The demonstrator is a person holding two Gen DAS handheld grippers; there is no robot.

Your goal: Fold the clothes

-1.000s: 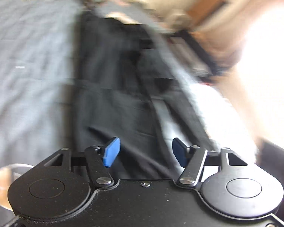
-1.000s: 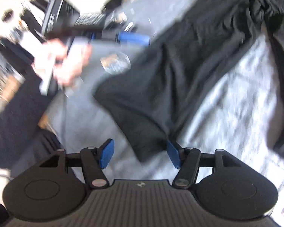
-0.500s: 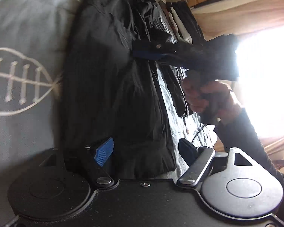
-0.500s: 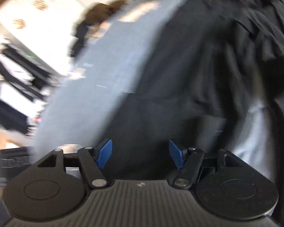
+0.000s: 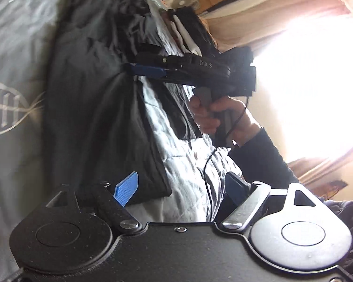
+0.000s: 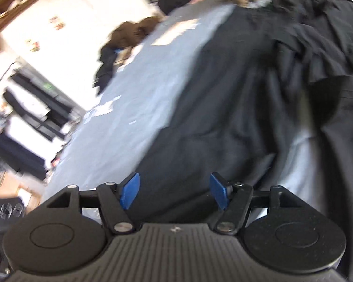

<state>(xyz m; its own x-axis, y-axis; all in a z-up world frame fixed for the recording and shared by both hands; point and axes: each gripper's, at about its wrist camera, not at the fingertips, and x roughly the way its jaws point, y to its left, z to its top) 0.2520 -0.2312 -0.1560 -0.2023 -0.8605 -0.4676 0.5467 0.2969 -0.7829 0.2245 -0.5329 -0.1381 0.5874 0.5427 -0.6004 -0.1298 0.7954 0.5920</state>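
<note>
Gripping: left gripper (image 5: 182,188) gapes at the garment (image 5: 94,108) hem; right gripper (image 6: 174,190) gapes over its middle.
Tip: pinch one layer, clear of the bedsheet (image 5: 183,164).

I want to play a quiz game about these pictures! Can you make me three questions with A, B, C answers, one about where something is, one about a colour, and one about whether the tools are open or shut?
1. Where do the black trousers lie?
A. on a grey bed cover
B. in a basket
C. on a chair

2. What colour are the pads on the tool fingers?
A. red
B. blue
C. yellow

3. How does the right tool stand?
A. shut on a sock
B. shut on nothing
C. open over the trousers

Answers:
1. A, the dark cloth is spread out on the grey bed cover.
2. B, both pads are bright blue in the right tool's view, and the left tool shows a blue pad too.
3. C, there is a wide gap between its two pads, with black cloth showing in between.
</note>
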